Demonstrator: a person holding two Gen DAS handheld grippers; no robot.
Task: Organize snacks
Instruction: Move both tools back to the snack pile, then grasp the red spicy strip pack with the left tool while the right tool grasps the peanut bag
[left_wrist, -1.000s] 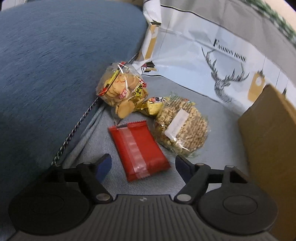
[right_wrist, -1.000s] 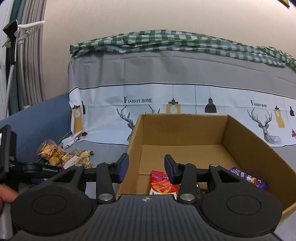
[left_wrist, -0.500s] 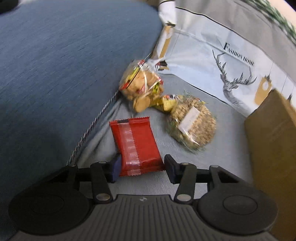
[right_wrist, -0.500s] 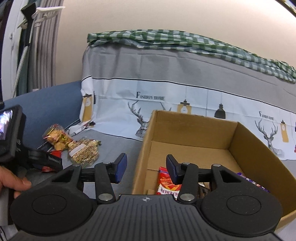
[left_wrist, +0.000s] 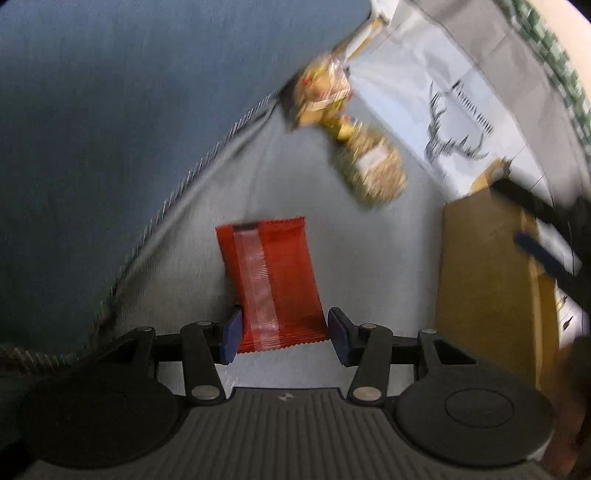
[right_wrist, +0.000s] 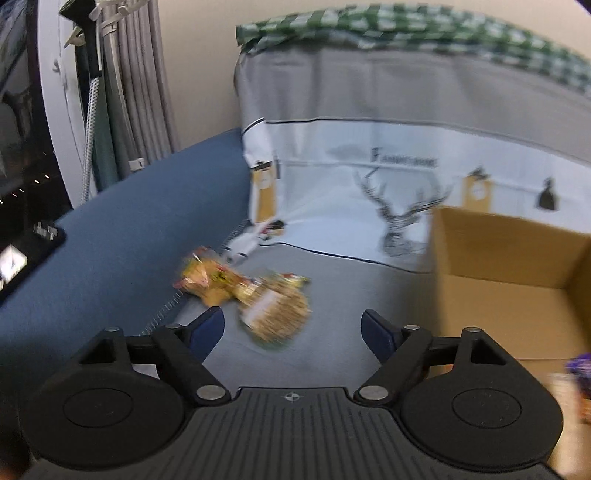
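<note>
We log one red snack packet (left_wrist: 271, 280), flat wrapper, its near end pinched between the pads of the left hand-held gripper (left_wrist: 282, 338) above the grey sofa seat (left_wrist: 369, 266). Further back on the seat: a clear bag of biscuits (left_wrist: 321, 92) touching a bag of grain snack (left_wrist: 376, 166), both blurred. The right hand-held gripper (right_wrist: 293, 332) is spreading, empty, aimed toward those bags. To the right stands an open cardboard box (right_wrist: 517, 295); to the left, a blue armrest (right_wrist: 129, 229).
</note>
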